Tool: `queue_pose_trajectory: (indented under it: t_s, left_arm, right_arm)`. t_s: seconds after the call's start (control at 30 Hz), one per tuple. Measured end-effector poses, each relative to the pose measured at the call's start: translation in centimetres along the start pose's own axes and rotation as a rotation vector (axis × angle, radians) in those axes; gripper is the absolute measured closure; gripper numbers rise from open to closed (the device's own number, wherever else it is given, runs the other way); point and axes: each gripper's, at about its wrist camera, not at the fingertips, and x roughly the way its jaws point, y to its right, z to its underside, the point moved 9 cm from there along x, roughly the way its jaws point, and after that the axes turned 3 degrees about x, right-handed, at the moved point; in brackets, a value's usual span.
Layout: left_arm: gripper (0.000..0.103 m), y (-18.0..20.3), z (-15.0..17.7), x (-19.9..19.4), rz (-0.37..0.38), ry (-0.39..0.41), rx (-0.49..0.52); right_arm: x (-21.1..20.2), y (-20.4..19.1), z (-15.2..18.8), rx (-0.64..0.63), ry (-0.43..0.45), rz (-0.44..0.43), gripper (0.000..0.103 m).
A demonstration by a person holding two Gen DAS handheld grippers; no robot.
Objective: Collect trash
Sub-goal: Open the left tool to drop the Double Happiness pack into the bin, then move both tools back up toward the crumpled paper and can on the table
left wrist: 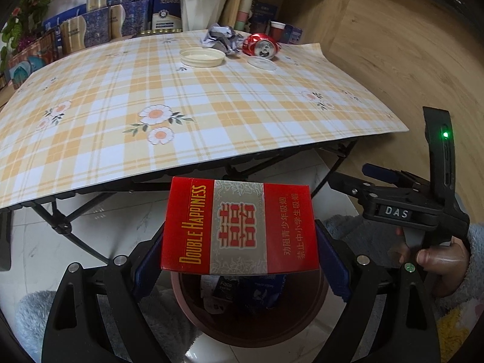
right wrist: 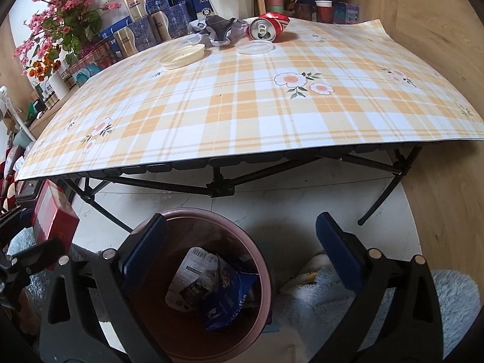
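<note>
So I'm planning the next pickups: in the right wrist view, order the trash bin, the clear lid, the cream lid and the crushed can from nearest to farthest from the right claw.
1. Trash bin, directly below the open right claw.
2. Cream lid, far side of the table, left.
3. Clear lid, just right of it; nearly too close to call.
4. Crushed can, right behind the clear lid.

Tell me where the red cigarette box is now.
The red cigarette box is held in the left gripper, just above the pink trash bin, in front of the table's near edge.
</note>
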Motion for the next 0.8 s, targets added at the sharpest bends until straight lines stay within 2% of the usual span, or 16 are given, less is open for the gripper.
queue_pose_trajectory:
  t_s: [0.07,0.27,0.53,0.8]
  left_arm:
    - [0.01,0.2,0.0,0.0,-0.006,0.0,0.008]
    - [0.01,-0.2,-0.1,-0.3,-0.033,0.016,0.002]
    - [0.01,-2.7,-0.7,-1.6,-0.064,0.067,-0.114]
    - [0.01,-4.0,-0.6,-1.8,-0.069,0.074,-0.185]
  right_arm:
    - [0.1,0.2,0.0,0.011,-0.002,-0.004,0.006]
    - [0.1,0.3,0.0,0.016,-0.006,-0.007,0.006]
    - [0.1,0.1,0.1,0.01,-0.009,-0.011,0.006]
    - [0.3,0.0,0.3,0.007,-0.013,-0.013,0.006]
